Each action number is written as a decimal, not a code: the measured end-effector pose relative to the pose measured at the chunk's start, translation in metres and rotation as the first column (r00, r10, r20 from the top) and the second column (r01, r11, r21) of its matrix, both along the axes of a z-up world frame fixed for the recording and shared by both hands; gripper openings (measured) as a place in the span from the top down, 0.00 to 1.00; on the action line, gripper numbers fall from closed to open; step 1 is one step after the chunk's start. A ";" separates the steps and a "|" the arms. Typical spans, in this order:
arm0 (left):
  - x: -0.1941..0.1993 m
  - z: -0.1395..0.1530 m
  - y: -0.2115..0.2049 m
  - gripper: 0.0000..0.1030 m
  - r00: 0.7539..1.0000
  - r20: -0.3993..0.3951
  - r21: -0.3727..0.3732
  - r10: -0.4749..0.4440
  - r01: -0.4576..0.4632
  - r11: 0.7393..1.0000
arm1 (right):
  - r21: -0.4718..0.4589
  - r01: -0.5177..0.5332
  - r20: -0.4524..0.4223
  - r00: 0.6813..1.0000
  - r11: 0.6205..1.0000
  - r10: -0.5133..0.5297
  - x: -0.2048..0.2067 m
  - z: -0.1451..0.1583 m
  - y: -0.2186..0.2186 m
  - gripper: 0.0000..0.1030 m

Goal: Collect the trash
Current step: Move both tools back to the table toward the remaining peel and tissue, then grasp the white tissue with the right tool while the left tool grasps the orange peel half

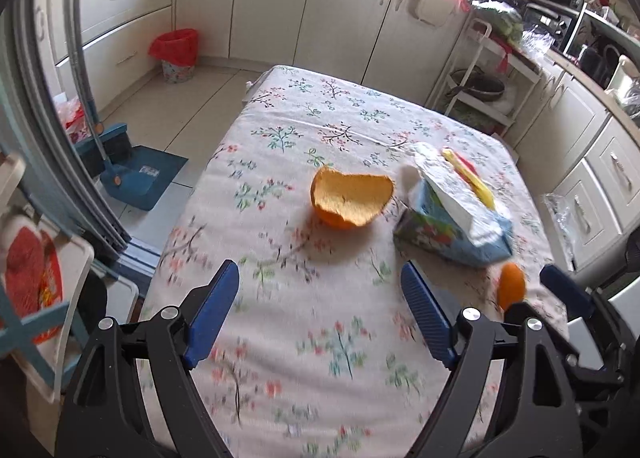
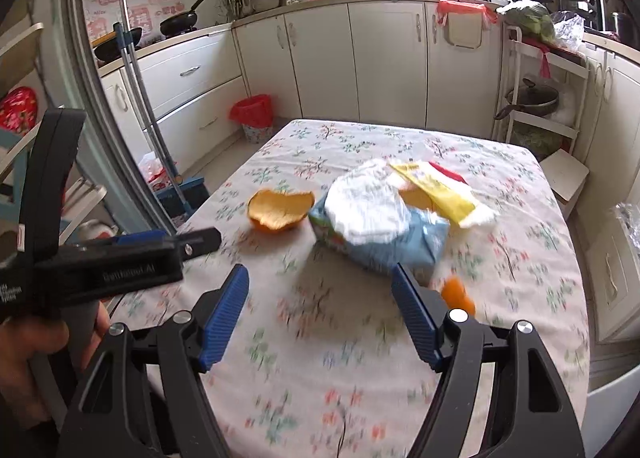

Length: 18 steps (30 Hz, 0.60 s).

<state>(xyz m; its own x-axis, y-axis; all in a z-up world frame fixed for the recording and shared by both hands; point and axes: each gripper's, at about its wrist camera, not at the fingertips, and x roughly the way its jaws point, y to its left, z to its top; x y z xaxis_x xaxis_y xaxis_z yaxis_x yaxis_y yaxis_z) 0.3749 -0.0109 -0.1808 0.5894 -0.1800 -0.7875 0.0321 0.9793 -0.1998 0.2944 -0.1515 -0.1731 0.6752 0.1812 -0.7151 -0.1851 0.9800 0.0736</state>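
Observation:
A large orange peel point(image 1: 349, 198) point(image 2: 279, 210) lies on the floral tablecloth point(image 1: 312, 338) point(image 2: 360, 358). To its right is a blue tissue pack point(image 1: 456, 213) point(image 2: 384, 225) with white tissue sticking out, and a yellow and red wrapper point(image 1: 468, 173) point(image 2: 440, 189) lies on it. A small orange peel piece point(image 1: 511, 285) point(image 2: 458, 294) lies nearer to me. My left gripper point(image 1: 320, 314) is open and empty above the cloth, short of the large peel. My right gripper point(image 2: 320, 310) is open and empty, short of the tissue pack. The left gripper also shows in the right wrist view point(image 2: 192, 244).
A small bin with a red bag point(image 1: 176, 53) point(image 2: 254, 115) stands on the floor by the white cabinets. A blue dustpan and broom point(image 1: 132, 173) lean left of the table. A white rack with a pan point(image 1: 480, 85) point(image 2: 536, 105) stands at the far right.

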 end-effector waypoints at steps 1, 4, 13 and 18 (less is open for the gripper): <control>0.007 -0.003 -0.001 0.23 1.000 -0.007 0.008 0.000 0.000 1.000 | 0.003 0.001 -0.002 1.000 1.000 -0.001 0.005 -0.001 -0.001 0.31; 0.025 -0.011 -0.001 0.23 1.000 -0.028 0.019 0.007 -0.007 1.000 | 0.018 0.012 -0.018 1.000 1.000 -0.012 0.023 -0.005 -0.006 0.31; 0.064 -0.024 -0.005 0.23 0.998 -0.066 0.012 0.006 -0.005 1.000 | 0.030 -0.014 -0.078 0.997 0.999 0.016 0.060 -0.017 -0.006 0.45; 0.079 -0.030 -0.013 0.23 0.997 -0.081 0.016 -0.007 0.008 1.000 | 0.048 -0.029 -0.139 0.990 0.998 0.035 0.071 -0.027 -0.007 0.78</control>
